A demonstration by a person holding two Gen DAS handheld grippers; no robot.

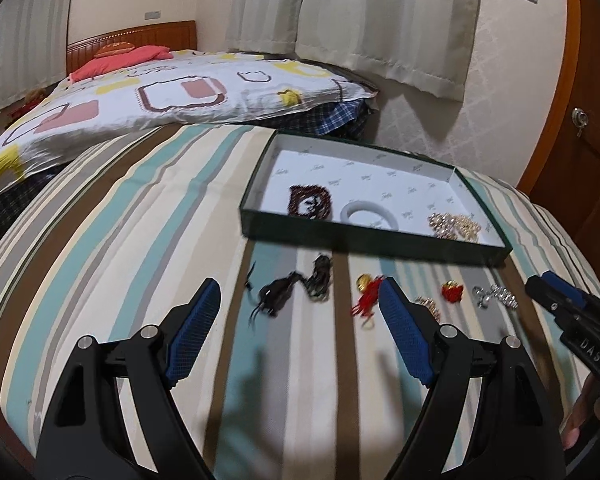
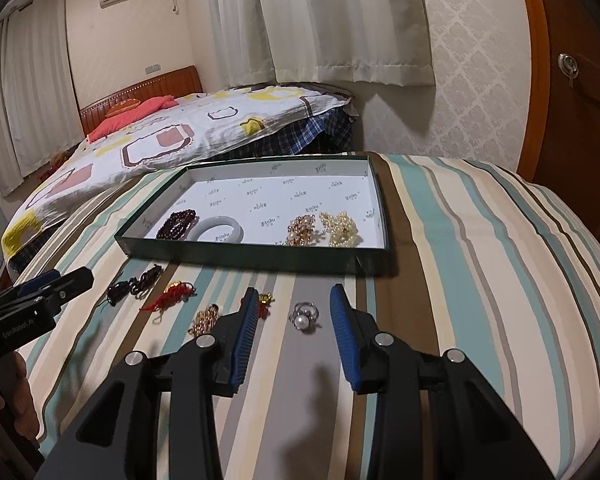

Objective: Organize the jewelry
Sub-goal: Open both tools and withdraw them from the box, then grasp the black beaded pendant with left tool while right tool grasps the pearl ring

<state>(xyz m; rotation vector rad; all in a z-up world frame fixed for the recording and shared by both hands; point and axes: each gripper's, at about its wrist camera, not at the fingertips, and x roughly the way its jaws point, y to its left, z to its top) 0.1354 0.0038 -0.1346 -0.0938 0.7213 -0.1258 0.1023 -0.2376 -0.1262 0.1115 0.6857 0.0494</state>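
Green tray [image 2: 236, 250] sitting on striped cloth [image 2: 460, 280], holding dark red bead bracelet [image 2: 178, 222], white bangle [image 2: 216, 230], gold cluster [image 2: 302, 230], pearl cluster [image 2: 340, 228]. Loose pieces lying before tray: black cord piece [image 1: 296, 290], red tassel [image 2: 172, 296], pearl ring [image 2: 304, 318]. Left gripper [image 1: 300, 300] hovering, jaws spread wide, gripping nothing. Right gripper [image 2: 296, 308] hovering with jaws partly apart, pearl ring showing between fingertips, untouched.

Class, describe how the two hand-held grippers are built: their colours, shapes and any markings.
Each hand-held gripper, left and right, has black angular plastic arms with round silver pivot pins and blue ribbed pads. White lettering marks both bodies; on the right one it reads "DAS". No sleeves or cables show.
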